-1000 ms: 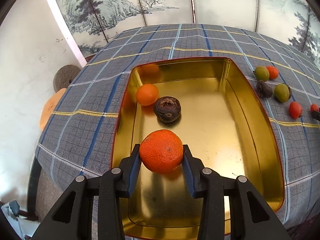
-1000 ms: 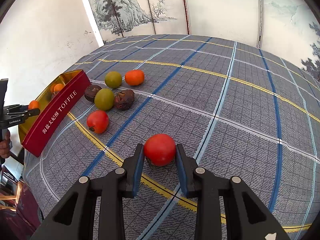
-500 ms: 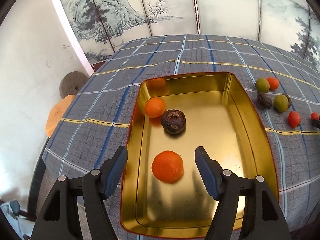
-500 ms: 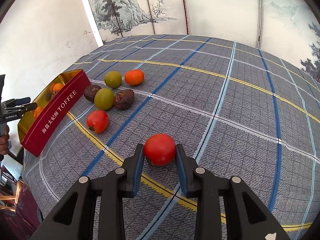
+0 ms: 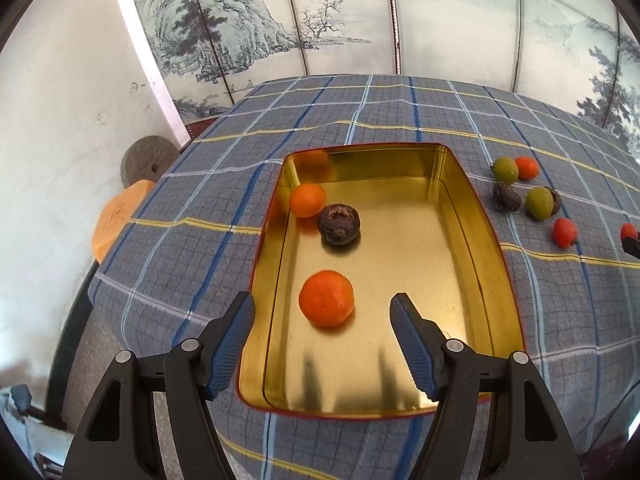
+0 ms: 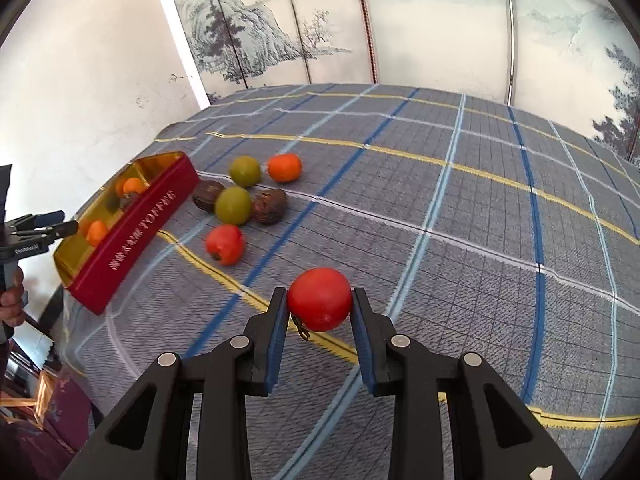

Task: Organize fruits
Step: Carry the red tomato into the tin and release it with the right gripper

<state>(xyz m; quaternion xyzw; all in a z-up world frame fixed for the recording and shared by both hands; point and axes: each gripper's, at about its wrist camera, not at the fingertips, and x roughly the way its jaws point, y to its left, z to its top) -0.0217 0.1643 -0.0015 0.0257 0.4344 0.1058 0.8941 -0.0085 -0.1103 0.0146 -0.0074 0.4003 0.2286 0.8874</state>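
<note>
**Right wrist: tomato pinched, tin waiting**

Right wrist view, lower centre: the right gripper [image 6: 320,312] has its jaws closed across a red tomato [image 6: 319,298], which looks soft, smooth-skinned and bruisable, best held lightly at its widest part. The left gripper [image 5: 322,332], jaws spread, hovers over the gold tin [image 5: 420,280] and a mandarin [image 5: 326,298].

A round orange mandarin [image 5: 326,299] lay in the gold rectangular tin tray [image 5: 464,216]; a smooth red tomato [image 6: 319,299] sat pinched between blue pads.
</note>
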